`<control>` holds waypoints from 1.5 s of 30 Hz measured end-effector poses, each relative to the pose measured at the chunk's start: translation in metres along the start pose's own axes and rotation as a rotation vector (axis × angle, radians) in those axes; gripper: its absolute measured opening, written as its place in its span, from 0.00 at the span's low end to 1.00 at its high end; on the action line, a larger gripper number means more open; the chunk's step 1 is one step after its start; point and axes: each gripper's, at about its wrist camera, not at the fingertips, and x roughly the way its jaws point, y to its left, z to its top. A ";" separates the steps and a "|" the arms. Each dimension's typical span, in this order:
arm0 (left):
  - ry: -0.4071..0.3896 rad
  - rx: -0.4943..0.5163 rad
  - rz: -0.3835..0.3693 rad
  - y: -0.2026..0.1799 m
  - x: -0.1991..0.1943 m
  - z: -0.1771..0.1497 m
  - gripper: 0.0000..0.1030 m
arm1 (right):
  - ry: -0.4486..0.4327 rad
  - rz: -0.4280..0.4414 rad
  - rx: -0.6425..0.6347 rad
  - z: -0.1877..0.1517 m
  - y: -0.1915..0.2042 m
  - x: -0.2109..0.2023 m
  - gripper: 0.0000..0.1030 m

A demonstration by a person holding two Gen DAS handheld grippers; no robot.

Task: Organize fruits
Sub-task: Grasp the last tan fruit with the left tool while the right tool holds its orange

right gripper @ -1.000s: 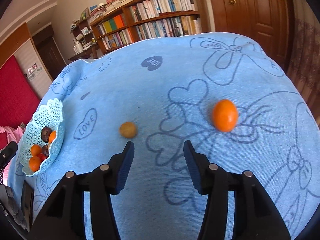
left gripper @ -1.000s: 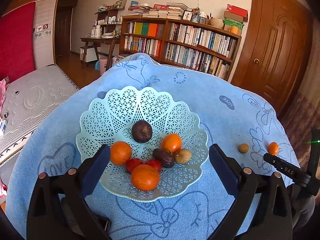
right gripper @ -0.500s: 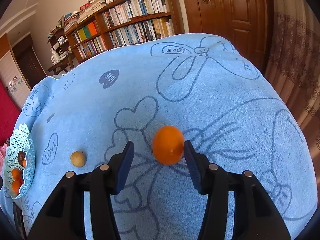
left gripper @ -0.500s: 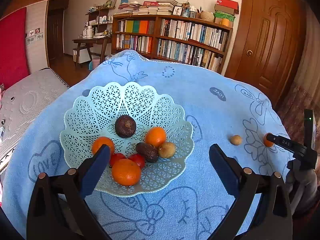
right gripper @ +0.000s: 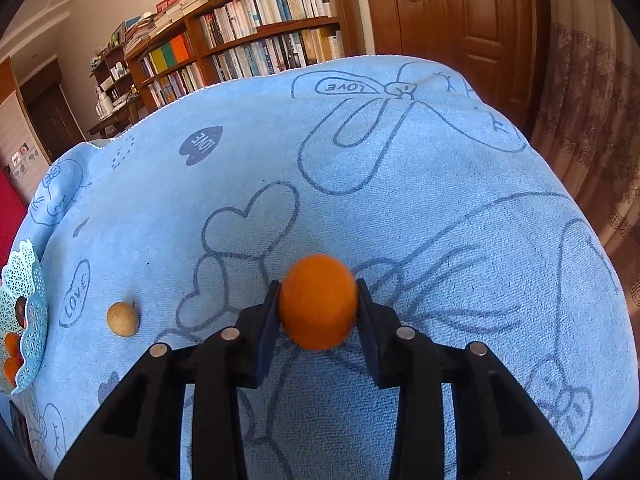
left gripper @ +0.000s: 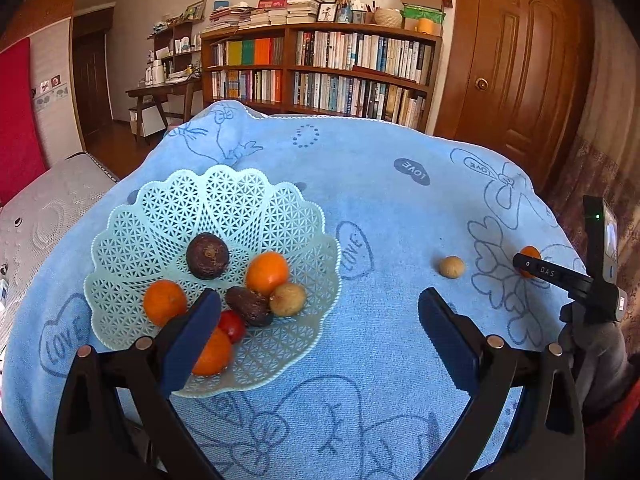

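Note:
A pale green lattice basket (left gripper: 224,188) on the blue towel holds several fruits: oranges (left gripper: 267,274), a dark round fruit (left gripper: 207,256), a wrinkled brown one and small red ones. My left gripper (left gripper: 320,304) hangs open above the basket's near right rim, with nothing between its fingers. My right gripper (right gripper: 317,294) is shut on a small orange (right gripper: 317,300) low over the towel; both pads (right gripper: 267,320) press its sides. A small tan fruit (right gripper: 123,319) lies loose to its left, between it and the basket (right gripper: 28,272). In the left wrist view the right gripper (left gripper: 530,262) half hides that orange (left gripper: 532,251).
The blue towel (right gripper: 400,168) with heart and "LOVE" prints covers the rounded table and falls away at every edge. Bookshelves (left gripper: 320,76) and a wooden door (left gripper: 516,60) stand behind. A mattress (left gripper: 44,208) lies at the left. A gloved hand (left gripper: 592,344) holds the right gripper.
My right gripper moved right and forward from near the tan fruit to the orange and shut on it. The left gripper drifted right, so the basket sits further left in its view.

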 end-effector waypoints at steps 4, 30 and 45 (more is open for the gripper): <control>0.006 0.054 -0.016 -0.025 0.008 0.001 0.97 | -0.007 0.020 0.020 -0.002 -0.003 -0.001 0.35; 0.182 0.239 -0.124 -0.129 0.131 0.011 0.61 | -0.010 0.047 0.046 -0.002 -0.007 0.000 0.35; 0.184 0.204 -0.182 -0.128 0.128 0.008 0.28 | -0.011 0.046 0.043 -0.002 -0.007 0.000 0.36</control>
